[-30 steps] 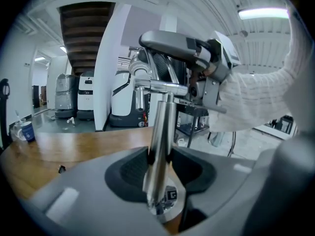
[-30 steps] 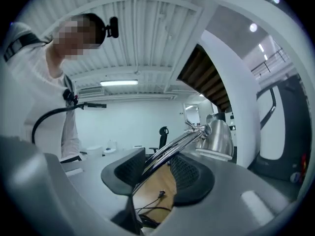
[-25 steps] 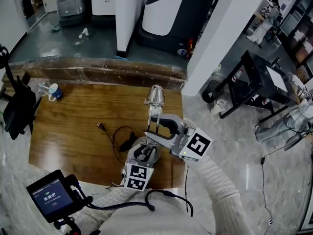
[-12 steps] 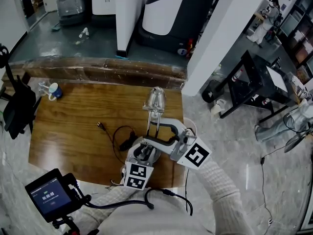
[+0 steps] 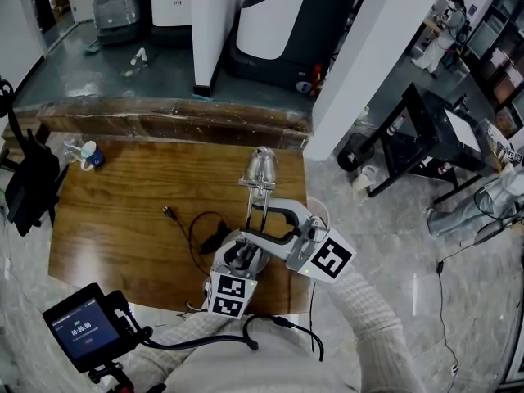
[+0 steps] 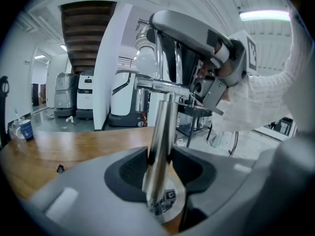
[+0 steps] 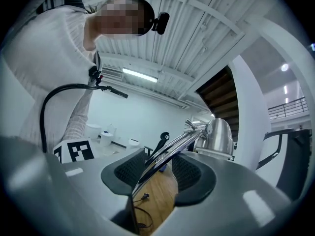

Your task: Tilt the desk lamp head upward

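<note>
Pins the lamp post (image 6: 160,132) with the left gripper (image 6: 158,161), fingers clamped on the upright chrome tube just above the round base (image 6: 167,200), low at centre of the left gripper view. Grips the lamp arm (image 7: 167,152) with the right gripper (image 7: 158,168), fingers closed on the twin rods slanting between them from lower left to upper right of the right gripper view. Finds the desk lamp head (image 7: 220,135) at the far end of those rods, beyond the fingers and up to the right. From the head view, stands near the right edge of the tabletop (image 5: 123,219), with the head toward the upper centre of the frame, above both grippers and nearer the right one. Probably calls for levering the rod end upward with the right hand, along that long axis, while bracing the post with the left. Risks slipping on smooth chrome.
</note>
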The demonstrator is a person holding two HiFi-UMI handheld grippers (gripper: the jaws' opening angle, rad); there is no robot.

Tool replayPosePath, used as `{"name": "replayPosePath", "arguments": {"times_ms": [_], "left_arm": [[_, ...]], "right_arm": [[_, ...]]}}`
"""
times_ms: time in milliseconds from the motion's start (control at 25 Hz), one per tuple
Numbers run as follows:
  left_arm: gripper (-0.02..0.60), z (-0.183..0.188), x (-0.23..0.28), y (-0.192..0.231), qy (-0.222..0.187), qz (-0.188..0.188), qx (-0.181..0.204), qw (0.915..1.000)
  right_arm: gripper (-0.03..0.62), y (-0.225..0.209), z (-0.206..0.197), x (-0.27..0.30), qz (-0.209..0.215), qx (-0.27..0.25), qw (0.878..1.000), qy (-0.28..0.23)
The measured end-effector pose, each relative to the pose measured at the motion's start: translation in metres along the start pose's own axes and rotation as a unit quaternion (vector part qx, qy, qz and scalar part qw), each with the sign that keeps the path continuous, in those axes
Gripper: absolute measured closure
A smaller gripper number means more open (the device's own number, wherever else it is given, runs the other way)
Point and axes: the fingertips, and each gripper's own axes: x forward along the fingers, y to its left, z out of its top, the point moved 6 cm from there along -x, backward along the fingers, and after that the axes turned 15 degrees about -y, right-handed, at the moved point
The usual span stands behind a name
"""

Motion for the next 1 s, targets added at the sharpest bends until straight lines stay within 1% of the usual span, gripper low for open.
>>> {"name": "replayPosePath", "arguments": {"times_ms": [120, 200, 240, 280, 320, 480, 560, 640, 680, 720, 800, 840, 880, 920, 1000], "left_arm": [[0.440, 0.001, 0.000, 0.000, -0.002, -0.003, 0.001, 1.0000], [0.440, 0.001, 0.000, -0.001, 0.000, -0.004, -0.004, 1.0000], [0.440, 0.001, 0.000, -0.001, 0.000, -0.005, -0.005, 1.0000], [0.440, 0.002, 0.000, -0.001, 0.000, -0.006, -0.006, 1.0000], [0.440, 0.002, 0.000, -0.002, -0.001, -0.007, -0.007, 1.0000], [0.439, 0.004, -0.002, -0.001, -0.009, -0.012, -0.005, 0.9999], [0.434, 0.007, -0.005, 0.000, -0.017, -0.014, -0.004, 0.9998], [0.434, 0.009, -0.008, 0.002, -0.025, -0.014, -0.013, 0.9995], [0.434, 0.010, -0.009, 0.003, -0.030, -0.014, -0.022, 0.9992], [0.434, 0.011, -0.009, 0.004, -0.037, -0.014, -0.033, 0.9987], [0.434, 0.015, -0.010, 0.008, -0.048, -0.013, -0.046, 0.9977], [0.434, 0.018, -0.011, 0.011, -0.052, -0.010, -0.048, 0.9974], [0.434, 0.020, -0.013, 0.015, -0.055, -0.005, -0.050, 0.9972], [0.435, 0.022, -0.015, 0.019, -0.057, 0.000, -0.054, 0.9969], [0.436, 0.023, -0.019, 0.027, -0.061, 0.012, -0.067, 0.9959]], "right_arm": [[0.434, 0.000, 0.000, -0.001, -0.005, 0.009, 1.000, -0.003], [0.433, -0.001, 0.001, -0.001, -0.014, 0.027, 1.000, -0.008], [0.416, -0.003, 0.002, -0.002, -0.022, 0.038, 0.999, -0.014], [0.399, -0.006, 0.003, -0.003, -0.034, 0.048, 0.998, -0.021], [0.350, -0.009, 0.003, -0.006, -0.049, 0.056, 0.997, -0.024], [0.341, -0.018, 0.004, -0.023, -0.111, 0.073, 0.991, -0.029], [0.342, -0.019, 0.007, -0.036, -0.155, 0.071, 0.985, -0.036], [0.342, -0.017, 0.010, -0.050, -0.209, 0.063, 0.975, -0.039], [0.342, -0.016, 0.010, -0.058, -0.242, 0.064, 0.967, -0.039], [0.349, -0.014, 0.009, -0.067, -0.279, 0.071, 0.957, -0.037], [0.381, -0.006, 0.003, -0.082, -0.350, 0.093, 0.932, -0.027], [0.393, 0.002, -0.003, -0.087, -0.375, 0.107, 0.921, -0.016], [0.405, 0.011, -0.011, -0.088, -0.391, 0.118, 0.913, 0.000], [0.415, 0.019, -0.019, -0.088, -0.400, 0.128, 0.907, 0.018], [0.461, 0.034, -0.033, -0.081, -0.404, 0.141, 0.903, 0.044]]}}
